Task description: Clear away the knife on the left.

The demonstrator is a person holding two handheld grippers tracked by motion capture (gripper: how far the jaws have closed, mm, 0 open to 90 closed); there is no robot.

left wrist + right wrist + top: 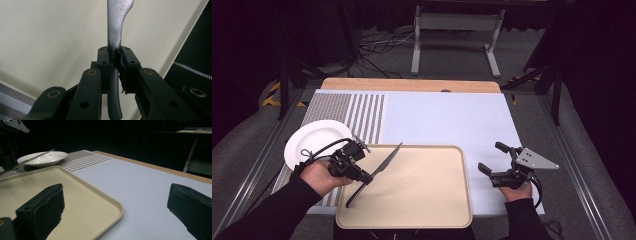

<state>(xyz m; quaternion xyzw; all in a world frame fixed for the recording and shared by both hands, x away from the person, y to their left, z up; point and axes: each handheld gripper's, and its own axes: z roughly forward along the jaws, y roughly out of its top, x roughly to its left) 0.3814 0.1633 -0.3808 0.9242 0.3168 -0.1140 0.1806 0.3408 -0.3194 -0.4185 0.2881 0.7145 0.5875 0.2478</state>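
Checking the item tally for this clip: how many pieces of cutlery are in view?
1. A single knife, clamped in the left gripper over the beige tray. The white plate beside it looks bare; nothing seems hidden.

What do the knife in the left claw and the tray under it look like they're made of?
Knife: looks like metal with a dull brushed grey finish and soft highlights along the blade; the dark handle's material is unclear. Tray: probably plastic, matte beige, with a moulded raised rim and rounded corners.

Grey carpet floor (pixel 447 55) lies beyond the table — cables (pixel 377 47) tangle across it. A white metal stand (pixel 457 30) rises there; black curtains (pixel 607 65) darken the room.
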